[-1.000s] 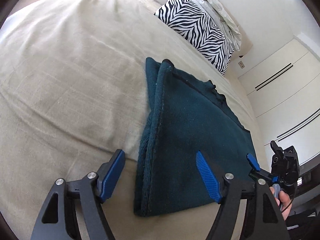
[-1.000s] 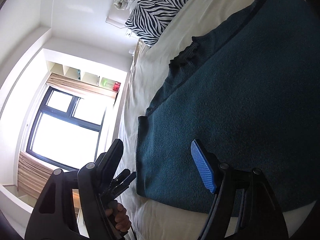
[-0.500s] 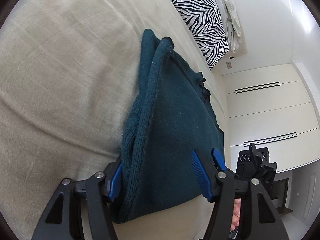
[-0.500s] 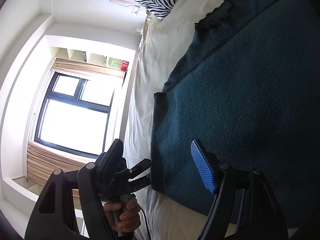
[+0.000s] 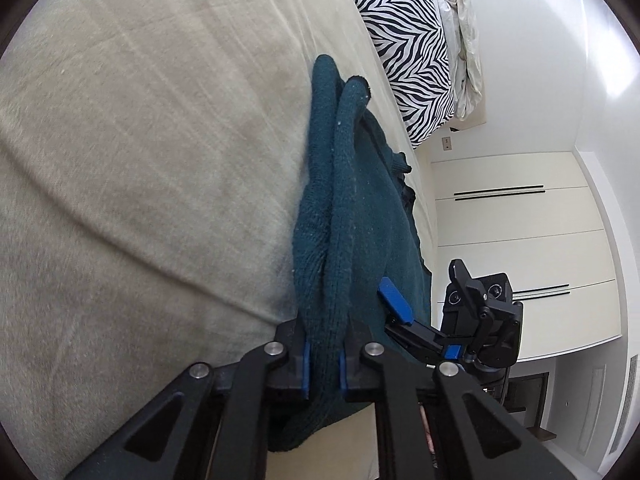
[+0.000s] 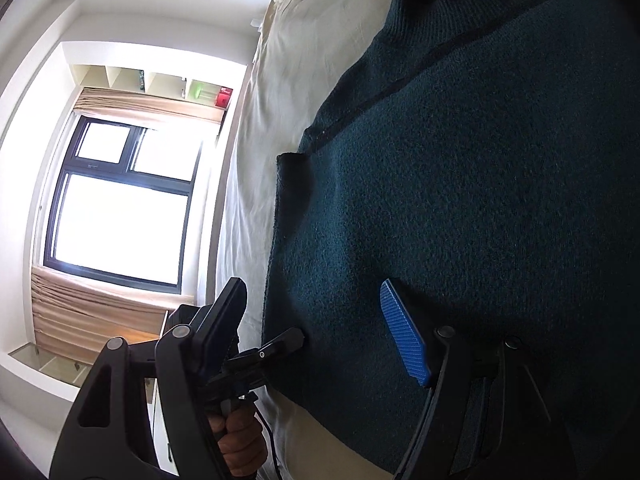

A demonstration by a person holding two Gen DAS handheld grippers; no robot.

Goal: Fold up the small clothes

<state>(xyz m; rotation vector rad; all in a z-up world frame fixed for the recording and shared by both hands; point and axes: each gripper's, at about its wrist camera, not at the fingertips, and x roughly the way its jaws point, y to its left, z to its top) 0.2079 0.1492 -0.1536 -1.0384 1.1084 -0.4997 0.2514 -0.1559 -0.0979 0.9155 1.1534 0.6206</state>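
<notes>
Left gripper (image 5: pixel 323 364): jaws closing, the near left corner of the dark teal knit sweater (image 5: pixel 344 208) bunched between the blue pads, which already press on the cloth from both sides. Grip sits on the rolled, doubled edge; several layers caught, count unclear.

Right gripper (image 6: pixel 316 328): jaws apart, nothing pinched. Its blue-padded finger lies over the knit; the bare black finger sits off the garment's near corner, beside the left gripper's tip. No contact confirmed.

Sweater lies flat on the beige bedspread (image 5: pixel 140 140), long axis running away from both tools toward the zebra-print pillow (image 5: pixel 404 40) at the head of the bed. Collar end far, hem end near. The left gripper holds the left hem corner; the right hem corner is just ahead of the right gripper, the nearer tool for it.

Judgement: the coming fold likely needs both hem corners carried along that long axis toward the collar, so the right must close first.
</notes>
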